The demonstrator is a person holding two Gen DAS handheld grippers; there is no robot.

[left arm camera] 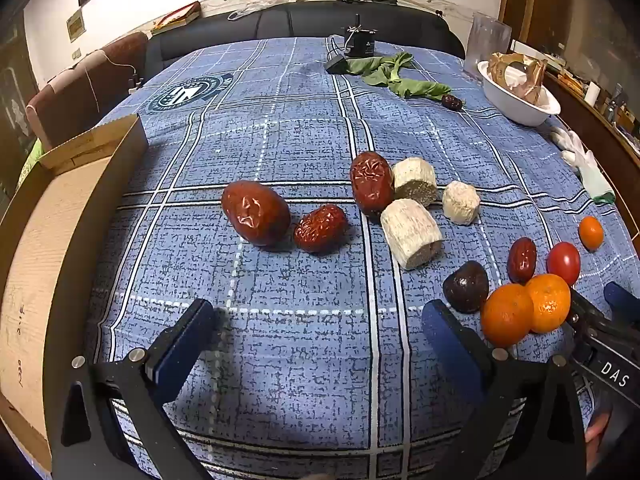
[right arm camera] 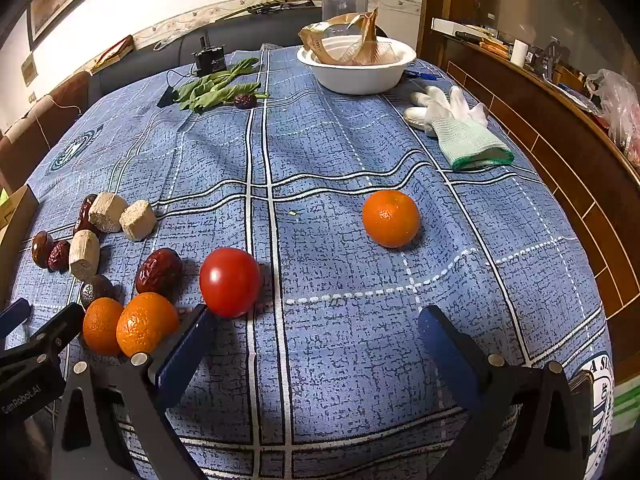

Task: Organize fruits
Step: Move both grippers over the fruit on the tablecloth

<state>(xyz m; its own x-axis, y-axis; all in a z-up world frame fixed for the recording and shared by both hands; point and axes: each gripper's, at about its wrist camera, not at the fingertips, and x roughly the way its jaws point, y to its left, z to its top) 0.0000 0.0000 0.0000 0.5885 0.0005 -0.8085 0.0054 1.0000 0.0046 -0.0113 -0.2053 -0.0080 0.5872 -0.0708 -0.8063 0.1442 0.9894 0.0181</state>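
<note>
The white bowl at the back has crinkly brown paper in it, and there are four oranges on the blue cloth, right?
Not quite: there are three oranges, not four. The right wrist view shows two touching oranges near the left fingers and one orange alone on the blue cloth. The white bowl does hold crinkly brown paper.

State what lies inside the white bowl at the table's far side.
The white bowl holds crumpled brown paper packaging. Anything beneath that packaging is hidden.
</note>
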